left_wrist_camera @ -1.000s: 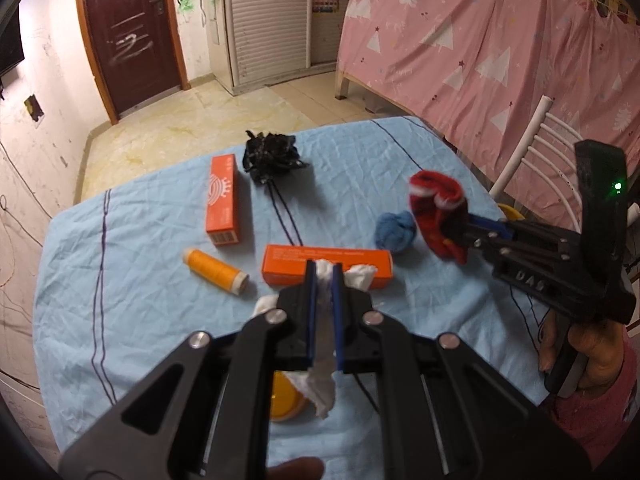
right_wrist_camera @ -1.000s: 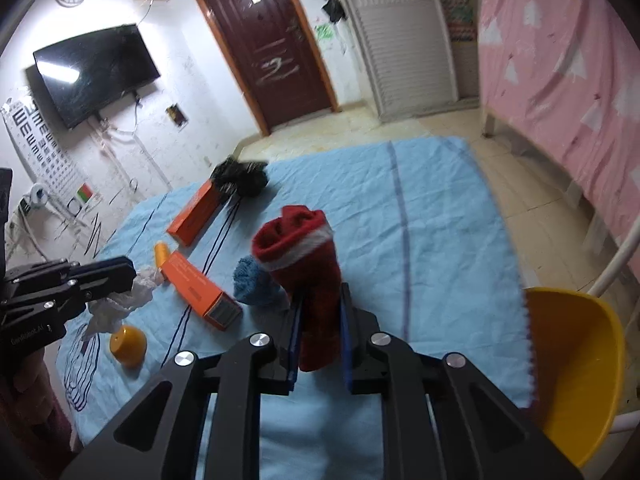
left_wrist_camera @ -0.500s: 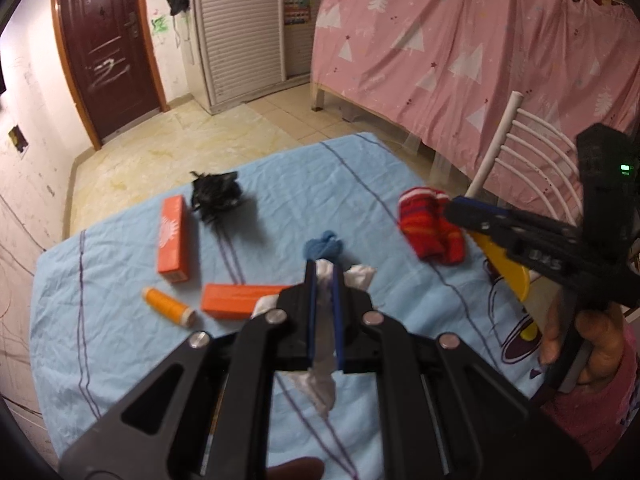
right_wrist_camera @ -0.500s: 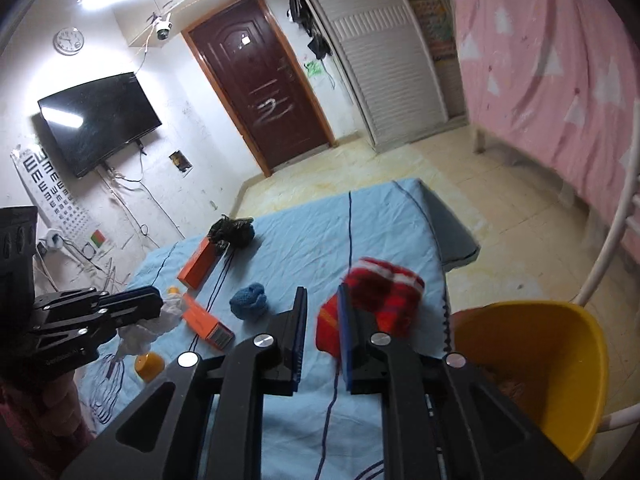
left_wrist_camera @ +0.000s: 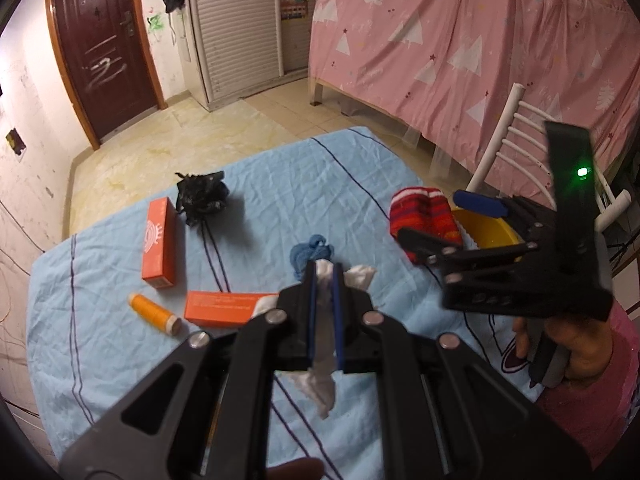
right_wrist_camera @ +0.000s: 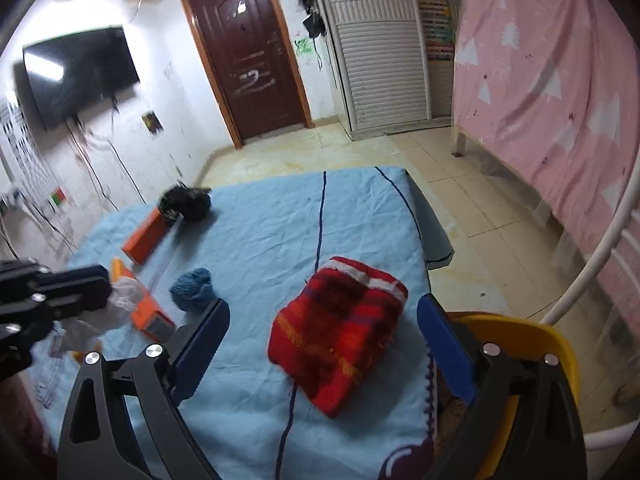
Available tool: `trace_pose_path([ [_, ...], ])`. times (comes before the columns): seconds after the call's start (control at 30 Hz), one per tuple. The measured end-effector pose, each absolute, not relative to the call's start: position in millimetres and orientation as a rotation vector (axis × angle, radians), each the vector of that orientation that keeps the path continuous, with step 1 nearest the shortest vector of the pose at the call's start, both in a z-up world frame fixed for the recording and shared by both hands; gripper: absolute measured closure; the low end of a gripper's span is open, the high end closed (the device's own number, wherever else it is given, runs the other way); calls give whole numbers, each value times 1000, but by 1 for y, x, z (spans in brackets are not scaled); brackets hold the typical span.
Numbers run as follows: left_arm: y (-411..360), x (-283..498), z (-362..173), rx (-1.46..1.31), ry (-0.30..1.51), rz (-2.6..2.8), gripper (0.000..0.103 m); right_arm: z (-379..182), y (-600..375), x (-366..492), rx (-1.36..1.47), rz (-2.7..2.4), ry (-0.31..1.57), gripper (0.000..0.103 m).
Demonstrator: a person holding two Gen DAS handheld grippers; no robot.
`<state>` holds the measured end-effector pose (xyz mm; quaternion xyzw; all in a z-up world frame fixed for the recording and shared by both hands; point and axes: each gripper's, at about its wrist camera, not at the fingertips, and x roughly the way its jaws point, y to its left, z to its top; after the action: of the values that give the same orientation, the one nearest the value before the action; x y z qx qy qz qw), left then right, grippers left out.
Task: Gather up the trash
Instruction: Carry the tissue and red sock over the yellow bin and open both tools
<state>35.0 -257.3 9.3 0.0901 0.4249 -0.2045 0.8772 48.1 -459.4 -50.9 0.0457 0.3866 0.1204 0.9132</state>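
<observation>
Left gripper [left_wrist_camera: 325, 280]: your jaws are clamped on the white tissue [left_wrist_camera: 320, 376], held above the worktop [left_wrist_camera: 100, 360].
Right gripper [right_wrist_camera: 324, 340]: jaws have just been opening and now stand wide; nothing pressed between the pads.
Red sock [right_wrist_camera: 340, 332]: lies between your spread right fingers on the blue cloth, near the worktop edge.
Yellow bin [right_wrist_camera: 532, 340]: just off that edge, beside the sock.
Rest: blue yarn ball [left_wrist_camera: 312, 254], two orange boxes [left_wrist_camera: 160, 248], orange thread spool [left_wrist_camera: 154, 314].
</observation>
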Motion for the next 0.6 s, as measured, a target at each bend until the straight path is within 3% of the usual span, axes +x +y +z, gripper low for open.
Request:
trace_pose_path([
  [0.07,-258,36,9,187,886,-425,97,-55,-453,55,61,248,819,30],
  [0.13,-259,38,9,187,887,-423,97,-58,-449,60,23,227,834,68],
  [0.2,-260,38,9,188,890,-423,97,-61,-449,63,18,226,845,83],
  [0.6,-323,43,29,202,852,-536,97,-37,-533,35,127,103,739,86],
])
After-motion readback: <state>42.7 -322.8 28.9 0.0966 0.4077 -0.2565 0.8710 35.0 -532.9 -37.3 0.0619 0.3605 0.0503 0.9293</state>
